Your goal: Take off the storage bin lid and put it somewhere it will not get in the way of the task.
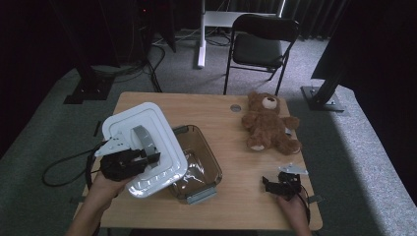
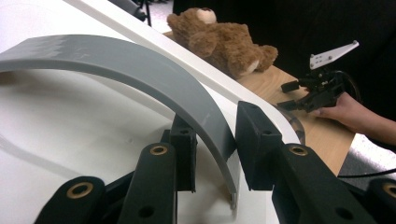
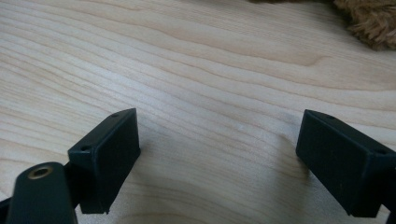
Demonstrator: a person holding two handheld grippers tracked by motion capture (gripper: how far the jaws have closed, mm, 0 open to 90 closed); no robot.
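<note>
Judging from how things lay, the work was about half done. On the bench [image 1: 236, 162], the clear container [image 1: 199, 162] stood uncovered just right of the left hand-held gripper [image 1: 150, 158], which was clamped on the grey handle [image 2: 140, 70] of the white lid [image 1: 142, 147], held tilted above it. Setting the lid aside remained. Well to the right, the right hand-held gripper [image 1: 275, 183] rested with jaws apart, empty.

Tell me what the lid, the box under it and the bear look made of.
Lid: white plastic, matte, with a grey plastic handle.
Box: clear smoky plastic, probably; glossy, see-through walls.
Bear: brown plush, fuzzy pile.
</note>
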